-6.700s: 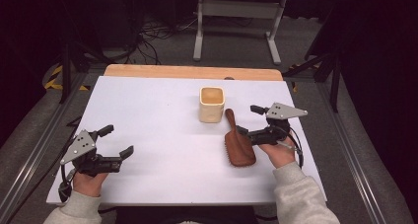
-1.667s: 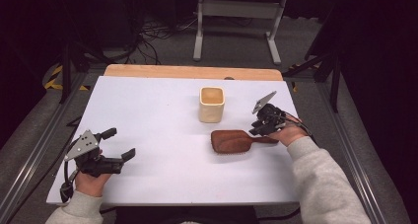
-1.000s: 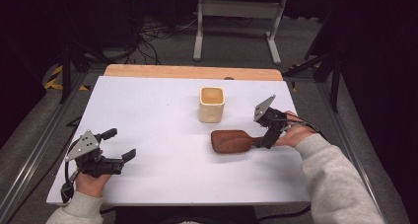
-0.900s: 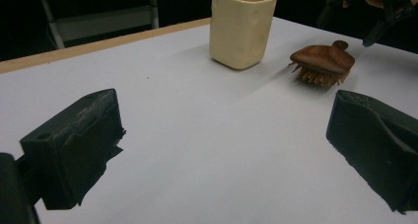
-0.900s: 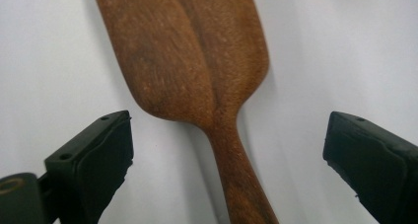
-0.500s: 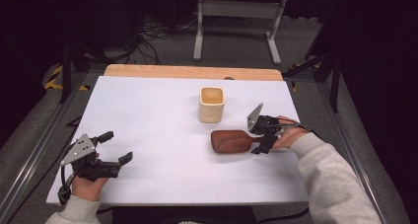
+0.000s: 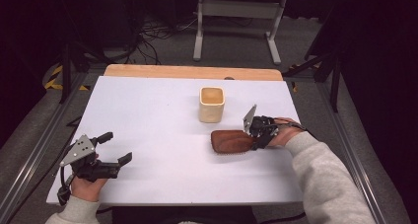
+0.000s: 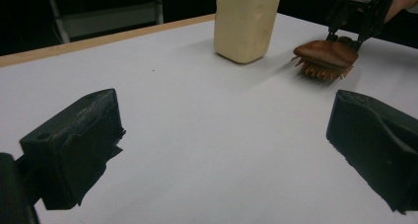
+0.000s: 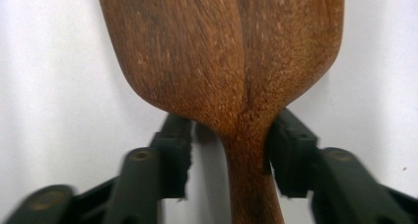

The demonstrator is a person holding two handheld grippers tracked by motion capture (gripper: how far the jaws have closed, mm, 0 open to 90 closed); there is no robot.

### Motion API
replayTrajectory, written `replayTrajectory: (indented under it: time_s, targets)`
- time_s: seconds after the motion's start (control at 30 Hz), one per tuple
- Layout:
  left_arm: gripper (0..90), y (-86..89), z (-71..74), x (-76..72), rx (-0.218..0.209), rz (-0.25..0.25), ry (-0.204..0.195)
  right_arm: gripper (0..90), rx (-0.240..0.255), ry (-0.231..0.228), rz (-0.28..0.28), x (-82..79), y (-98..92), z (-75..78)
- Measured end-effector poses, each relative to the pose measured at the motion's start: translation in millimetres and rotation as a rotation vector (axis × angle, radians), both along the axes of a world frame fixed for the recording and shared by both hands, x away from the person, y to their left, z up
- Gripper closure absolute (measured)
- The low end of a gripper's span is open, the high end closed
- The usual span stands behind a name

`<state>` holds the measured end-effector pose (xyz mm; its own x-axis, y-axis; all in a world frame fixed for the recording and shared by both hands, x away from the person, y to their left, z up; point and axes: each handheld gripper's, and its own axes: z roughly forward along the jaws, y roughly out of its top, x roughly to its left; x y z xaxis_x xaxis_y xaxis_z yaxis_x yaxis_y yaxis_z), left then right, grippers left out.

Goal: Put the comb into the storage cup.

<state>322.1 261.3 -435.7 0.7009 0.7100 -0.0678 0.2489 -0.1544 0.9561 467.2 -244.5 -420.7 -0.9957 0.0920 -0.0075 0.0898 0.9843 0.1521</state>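
Observation:
A dark wooden brush [image 7: 230,141] lies bristles down on the white table [image 7: 148,115], head to the left, just in front of a cream square cup [image 7: 212,104]. My right gripper [image 7: 257,137] straddles the brush where handle meets head. In the right gripper view the brush [image 9: 222,51] fills the top; my right gripper [image 9: 226,150] has one jaw touching the handle and the other a small gap away, so it is open. My left gripper [image 7: 117,147] rests open at the near left with nothing between its jaws. The left gripper view shows my left gripper [image 8: 224,150], the cup [image 8: 245,24], the brush [image 8: 325,54] and the right gripper [image 8: 352,29].
A wooden strip [image 7: 192,72] runs along the table's far edge. Beyond it a metal stand [image 7: 239,9] and cables sit on the floor. Metal rails flank the table on both sides.
Since the earliest frame the brush has turned from lengthwise to crosswise. Over the last second the right gripper slid left along the handle toward the head. The left hand shifted slightly nearer.

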Motion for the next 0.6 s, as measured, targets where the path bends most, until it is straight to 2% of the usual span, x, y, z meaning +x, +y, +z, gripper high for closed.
replayTrajectory:
  time_s: [0.17,0.43,0.53,0.6]
  targets:
    - [1.5,-0.3,-0.1,-0.1,0.000,0.001,0.000,70.2,0.002,0.021,0.012,2.3,-1.3,0.8]
    - [1.5,-0.5,-0.3,0.3,0.002,0.000,0.001,72.1,-0.026,0.010,0.008,-1.9,0.7,2.4]
    - [1.5,-0.4,-0.6,0.5,0.001,0.001,0.002,72.4,-0.013,-0.011,0.010,-3.3,0.8,4.7]
    - [1.5,-0.4,-0.7,0.6,0.000,0.002,0.003,72.4,-0.006,-0.003,0.008,-3.9,1.0,5.9]
